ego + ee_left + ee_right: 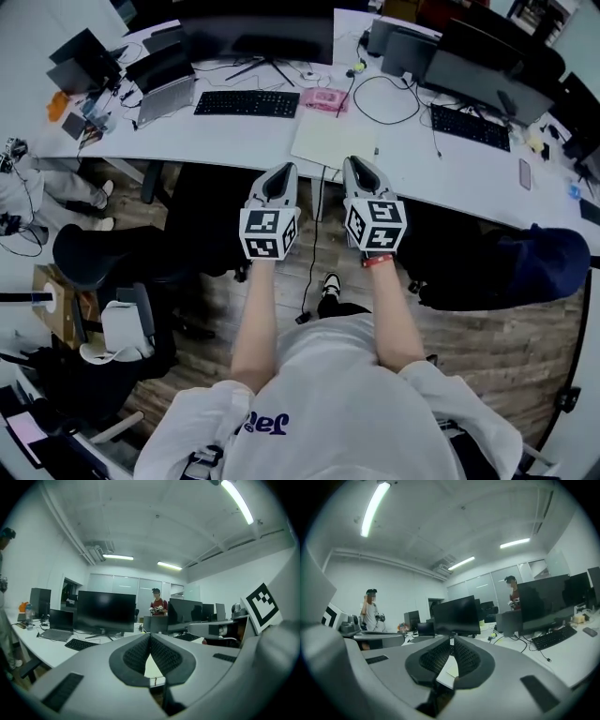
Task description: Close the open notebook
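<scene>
Left gripper (284, 170) and right gripper (356, 162) hold jaws together, empty, near open notebook (333, 140).

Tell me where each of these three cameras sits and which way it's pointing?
Head view: on the person's head, looking steeply down at the white desk and open notebook; both forearms, the left gripper and the right gripper show.
Left gripper view: on the left gripper, looking roughly level across the desk at a black monitor; its shut jaws fill the foreground.
Right gripper view: on the right gripper, facing that monitor too; its shut jaws show.
Shared: both gripper views catch the notebook's pale page beyond their jaws.
</scene>
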Demonstrator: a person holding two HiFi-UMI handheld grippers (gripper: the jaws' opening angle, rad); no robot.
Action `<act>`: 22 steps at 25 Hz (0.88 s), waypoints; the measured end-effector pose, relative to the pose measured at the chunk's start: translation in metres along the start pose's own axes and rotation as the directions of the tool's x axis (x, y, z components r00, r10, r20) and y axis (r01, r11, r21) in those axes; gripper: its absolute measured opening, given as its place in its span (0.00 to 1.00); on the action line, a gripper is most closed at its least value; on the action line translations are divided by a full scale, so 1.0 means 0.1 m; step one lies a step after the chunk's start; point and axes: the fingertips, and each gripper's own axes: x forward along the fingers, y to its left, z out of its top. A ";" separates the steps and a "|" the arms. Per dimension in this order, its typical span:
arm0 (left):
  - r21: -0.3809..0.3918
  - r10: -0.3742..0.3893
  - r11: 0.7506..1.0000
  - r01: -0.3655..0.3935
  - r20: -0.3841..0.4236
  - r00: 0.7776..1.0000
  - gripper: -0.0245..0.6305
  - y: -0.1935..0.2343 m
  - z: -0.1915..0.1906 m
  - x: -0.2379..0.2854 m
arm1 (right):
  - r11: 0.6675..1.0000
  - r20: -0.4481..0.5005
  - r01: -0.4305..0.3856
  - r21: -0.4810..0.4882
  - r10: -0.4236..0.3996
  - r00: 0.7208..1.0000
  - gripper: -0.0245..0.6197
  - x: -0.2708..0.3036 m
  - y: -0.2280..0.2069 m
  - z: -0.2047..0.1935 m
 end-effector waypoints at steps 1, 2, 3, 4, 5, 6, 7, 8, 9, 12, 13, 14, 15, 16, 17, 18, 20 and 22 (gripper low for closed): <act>-0.004 0.000 1.000 0.000 -0.002 1.000 0.07 0.00 0.00 0.13 | 1.000 -0.005 0.001 0.014 -0.001 1.000 0.10 0.07 -0.10 -0.01; -0.008 -0.001 1.000 0.001 -0.004 1.000 0.07 0.00 -0.01 0.26 | 1.000 -0.009 0.002 0.027 -0.002 1.000 0.10 0.15 -0.20 -0.01; -0.012 -0.005 1.000 0.005 -0.008 1.000 0.07 -0.01 -0.01 0.39 | 0.999 -0.015 0.003 0.037 -0.003 1.000 0.10 0.22 -0.30 -0.03; -0.016 -0.009 1.000 0.009 -0.012 1.000 0.07 -0.01 -0.02 0.51 | 0.999 -0.020 0.004 0.042 -0.003 1.000 0.10 0.30 -0.39 -0.04; -0.020 -0.013 1.000 0.013 -0.018 1.000 0.07 -0.02 -0.04 0.63 | 0.999 -0.026 0.005 0.046 -0.004 1.000 0.10 0.37 -0.47 -0.06; -0.024 -0.017 1.000 0.016 -0.023 1.000 0.07 -0.02 -0.06 0.73 | 0.999 -0.029 0.005 0.051 -0.004 1.000 0.10 0.43 -0.54 -0.08; -0.026 -0.020 0.999 0.019 -0.029 0.999 0.07 -0.02 -0.09 0.83 | 0.998 -0.031 0.006 0.057 -0.004 1.000 0.10 0.50 -0.61 -0.11; -0.025 -0.022 0.999 0.021 -0.036 0.999 0.07 -0.02 -0.12 0.93 | 0.998 -0.032 0.007 0.064 -0.005 0.999 0.10 0.56 -0.68 -0.13; -0.021 -0.023 1.000 0.022 -0.044 0.999 0.07 -0.02 -0.15 1.01 | 0.998 -0.035 0.007 0.069 -0.005 0.999 0.10 0.62 -0.74 -0.15; -0.025 -0.023 0.999 0.022 -0.065 0.998 0.07 0.02 -0.23 1.19 | 0.997 -0.054 0.002 0.073 0.002 0.999 0.10 0.76 -0.84 -0.24; -0.029 -0.024 0.999 0.022 -0.075 0.997 0.07 0.04 -0.26 1.23 | 0.997 -0.060 -0.002 0.075 0.006 0.998 0.10 0.80 -0.85 -0.28; -0.031 -0.025 0.999 0.022 -0.089 0.996 0.07 0.04 -0.30 1.27 | 0.997 -0.066 -0.005 0.078 0.010 0.998 0.10 0.83 -0.87 -0.31; -0.032 -0.026 0.999 0.023 -0.104 0.994 0.07 0.04 -0.35 1.31 | 0.997 -0.072 -0.007 0.083 0.013 0.997 0.10 0.86 -0.90 -0.34; -0.033 -0.026 0.999 0.022 -0.119 0.993 0.07 0.04 -0.39 1.36 | 0.996 -0.077 -0.010 0.087 0.017 0.997 0.10 0.88 -0.93 -0.37; -0.037 -0.025 0.999 0.021 -0.129 0.991 0.07 0.05 -0.43 1.40 | 0.996 -0.081 -0.013 0.092 0.021 0.996 0.10 0.90 -0.96 -0.40; -0.043 -0.024 0.999 0.019 -0.137 0.990 0.07 0.06 -0.46 1.44 | 0.995 -0.085 -0.017 0.097 0.025 0.996 0.10 0.93 -0.97 -0.43; -0.058 -0.024 0.998 0.015 -0.151 0.988 0.07 0.10 -0.51 1.49 | 0.994 -0.091 -0.025 0.105 0.035 0.995 0.10 0.99 -0.99 -0.47; -0.071 -0.027 0.997 0.016 -0.164 0.986 0.07 0.12 -0.58 1.51 | 0.993 -0.094 -0.033 0.111 0.044 0.995 0.10 1.04 -1.00 -0.50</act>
